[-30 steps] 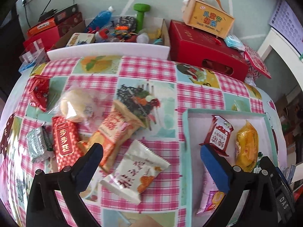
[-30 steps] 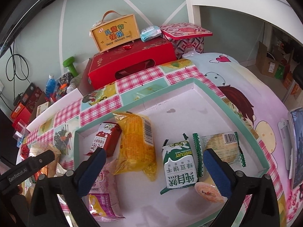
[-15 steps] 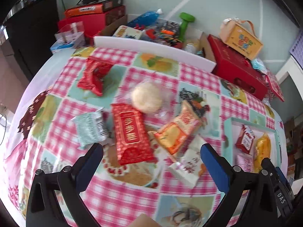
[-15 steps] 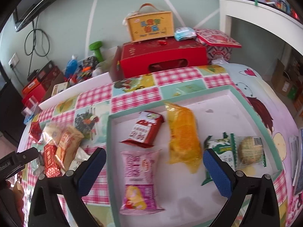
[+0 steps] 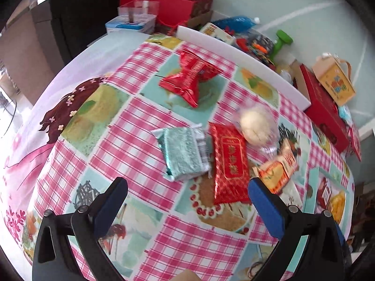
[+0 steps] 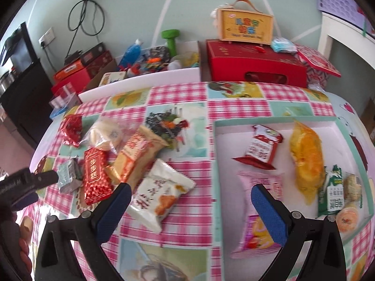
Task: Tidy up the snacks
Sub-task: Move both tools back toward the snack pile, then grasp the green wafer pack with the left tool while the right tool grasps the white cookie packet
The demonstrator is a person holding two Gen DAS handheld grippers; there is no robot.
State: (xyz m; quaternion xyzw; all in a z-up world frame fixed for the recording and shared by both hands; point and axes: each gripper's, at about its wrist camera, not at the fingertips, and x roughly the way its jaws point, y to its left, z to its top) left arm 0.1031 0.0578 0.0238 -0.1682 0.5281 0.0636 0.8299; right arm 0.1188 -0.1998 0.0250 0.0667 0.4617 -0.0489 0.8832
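Observation:
Loose snacks lie on the checked tablecloth: a silver-green packet [image 5: 184,155], a long red packet [image 5: 230,164], a round bun in clear wrap [image 5: 256,126], an orange-white packet [image 5: 280,168] and a crumpled red packet [image 5: 192,77]. My left gripper [image 5: 187,201] is open and empty, just short of the silver-green packet. My right gripper [image 6: 191,207] is open and empty above a white packet [image 6: 161,193]. The green-rimmed white tray [image 6: 218,164] at the right holds a red-white packet [image 6: 260,147], a yellow bag [image 6: 305,157], a pink packet [image 6: 257,213] and a green biscuit packet [image 6: 332,193].
Behind the table stand a red gift box [image 6: 255,64] with a yellow carry box [image 6: 246,25] on it, a cardboard box of toys with a green dumbbell [image 6: 172,38], and stacked red boxes [image 5: 164,2]. The table edge curves away at the left [image 5: 77,58].
Both grippers have swung left. The left view has moved from the tray to the loose pile. The right view has moved from over the tray to the tray's left rim.

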